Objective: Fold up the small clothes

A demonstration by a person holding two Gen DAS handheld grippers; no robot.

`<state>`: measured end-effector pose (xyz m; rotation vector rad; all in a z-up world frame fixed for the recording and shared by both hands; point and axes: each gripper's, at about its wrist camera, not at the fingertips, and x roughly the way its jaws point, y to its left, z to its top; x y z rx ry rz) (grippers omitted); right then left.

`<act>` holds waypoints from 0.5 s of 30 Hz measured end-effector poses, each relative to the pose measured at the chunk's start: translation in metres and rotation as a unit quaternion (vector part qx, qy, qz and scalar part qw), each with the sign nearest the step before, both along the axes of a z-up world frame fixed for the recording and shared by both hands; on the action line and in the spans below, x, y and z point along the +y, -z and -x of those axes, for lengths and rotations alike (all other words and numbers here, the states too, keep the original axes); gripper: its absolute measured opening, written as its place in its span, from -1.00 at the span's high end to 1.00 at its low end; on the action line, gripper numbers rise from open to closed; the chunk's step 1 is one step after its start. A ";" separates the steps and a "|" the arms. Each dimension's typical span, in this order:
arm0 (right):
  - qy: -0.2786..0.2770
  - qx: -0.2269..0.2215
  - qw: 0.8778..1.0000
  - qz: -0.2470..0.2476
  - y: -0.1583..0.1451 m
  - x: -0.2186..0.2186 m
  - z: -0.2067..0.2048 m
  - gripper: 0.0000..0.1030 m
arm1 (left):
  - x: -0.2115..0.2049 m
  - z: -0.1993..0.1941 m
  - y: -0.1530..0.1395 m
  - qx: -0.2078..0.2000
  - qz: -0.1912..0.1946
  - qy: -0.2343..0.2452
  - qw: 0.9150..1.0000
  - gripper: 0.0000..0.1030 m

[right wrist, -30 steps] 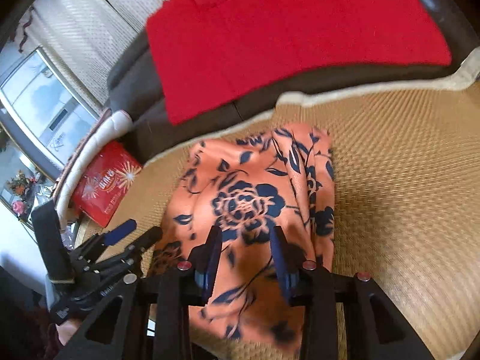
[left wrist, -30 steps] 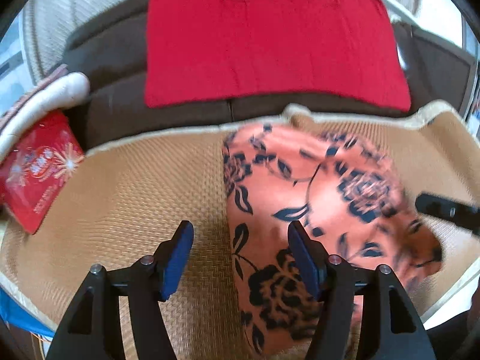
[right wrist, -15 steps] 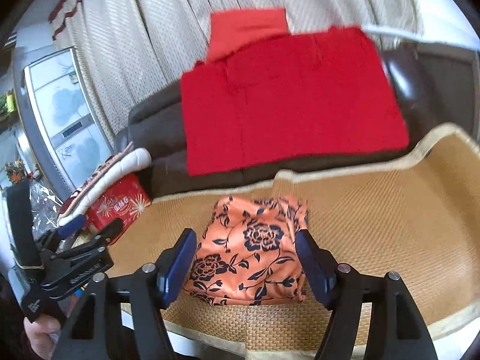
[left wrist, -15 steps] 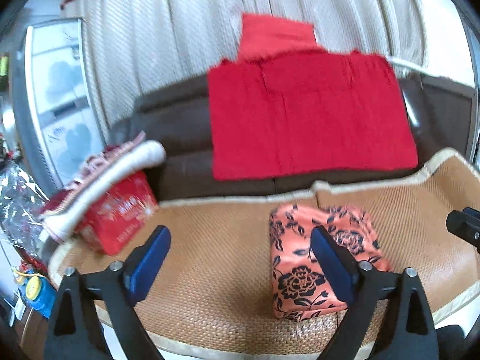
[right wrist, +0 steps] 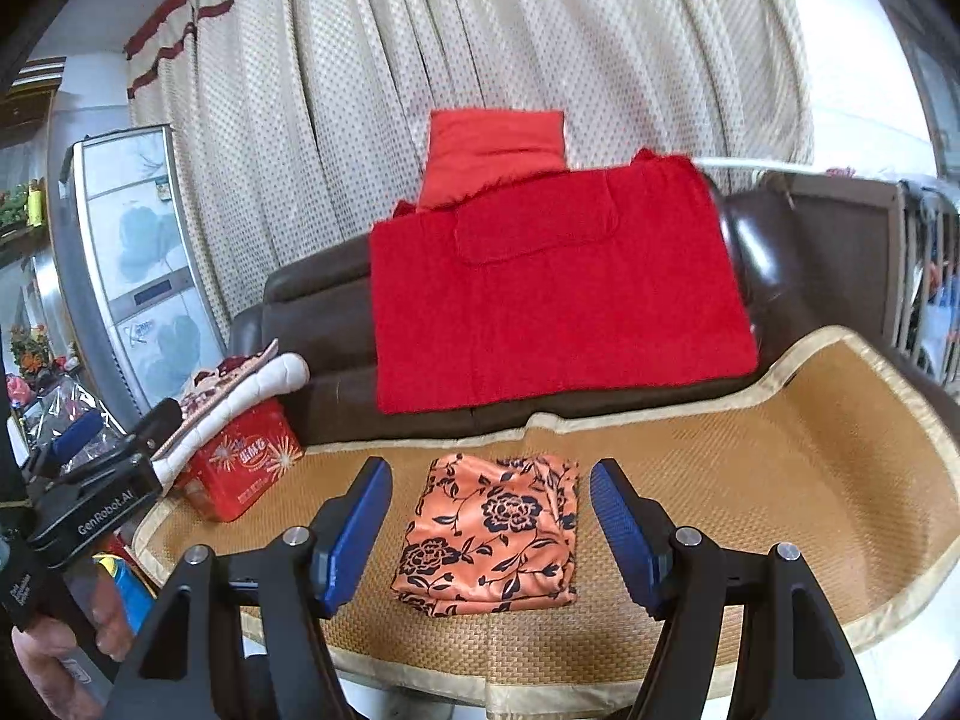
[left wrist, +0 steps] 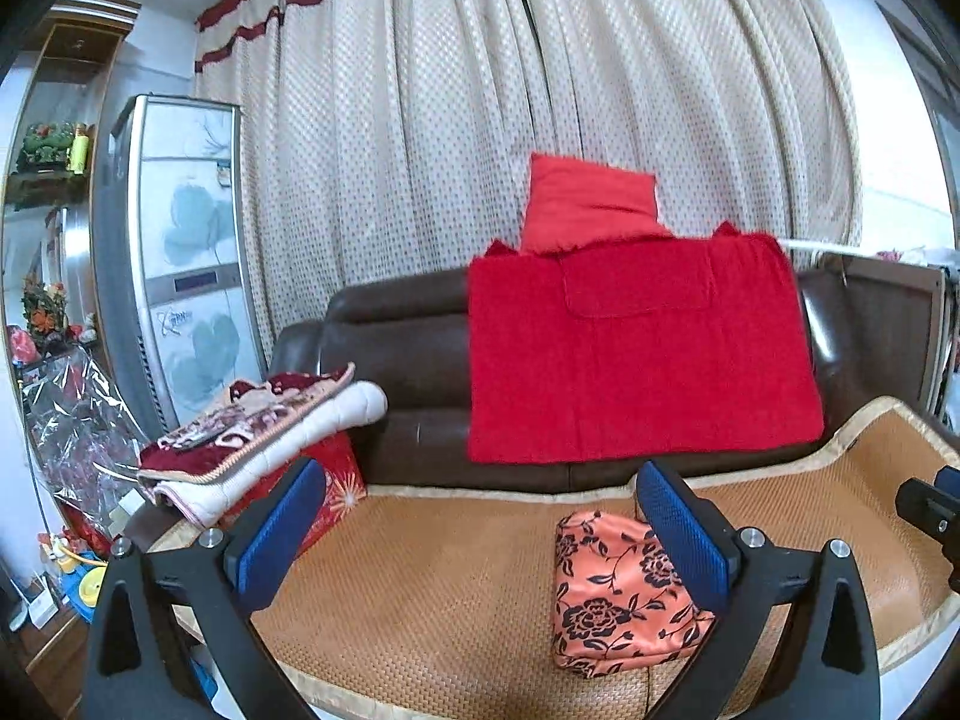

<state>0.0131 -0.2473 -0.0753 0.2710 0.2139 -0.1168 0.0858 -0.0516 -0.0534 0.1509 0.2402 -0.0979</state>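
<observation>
A small orange garment with a dark flower print (left wrist: 618, 600) lies folded into a compact rectangle on the woven sofa mat (left wrist: 444, 588); it also shows in the right wrist view (right wrist: 492, 537). My left gripper (left wrist: 480, 531) is open and empty, held back from the mat, with the garment low on its right. My right gripper (right wrist: 492, 531) is open and empty, pulled back, with the garment seen between its fingers. The left gripper body also shows at the left of the right wrist view (right wrist: 90, 498).
A red towel (left wrist: 636, 354) hangs over the brown sofa back, with a red cushion (left wrist: 588, 204) above it. A folded quilt (left wrist: 258, 426) sits on a red box (left wrist: 324, 480) at the sofa's left end. A tall air conditioner (left wrist: 180, 252) and curtains stand behind.
Both grippers have opened wide and pulled back and up from the garment, which stays folded on the mat. A second ago the right gripper was nearly closed over the cloth.
</observation>
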 end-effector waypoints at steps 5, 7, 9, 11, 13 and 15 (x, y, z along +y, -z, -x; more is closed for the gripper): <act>0.004 -0.017 1.000 0.012 -0.012 0.007 0.019 -0.41 | 0.003 0.016 -0.012 -0.023 0.002 0.003 1.000 -1.00; 0.005 -0.019 1.000 0.015 -0.015 0.009 0.023 -0.41 | 0.003 0.018 -0.015 -0.023 0.003 0.007 1.000 -1.00; 0.007 -0.021 1.000 0.019 -0.017 0.011 0.025 -0.41 | 0.004 0.020 -0.017 -0.025 0.005 0.007 1.000 -1.00; 0.006 -0.020 1.000 0.021 -0.018 0.012 0.025 -0.41 | 0.005 0.021 -0.019 -0.029 0.005 0.005 1.000 -1.00; 0.005 -0.017 1.000 0.022 -0.017 0.013 0.024 -0.41 | 0.005 0.022 -0.020 -0.029 0.003 0.004 1.000 -1.00; 0.007 -0.011 1.000 0.023 -0.015 0.014 0.021 -0.41 | 0.004 0.022 -0.020 -0.029 0.002 0.005 1.000 -1.00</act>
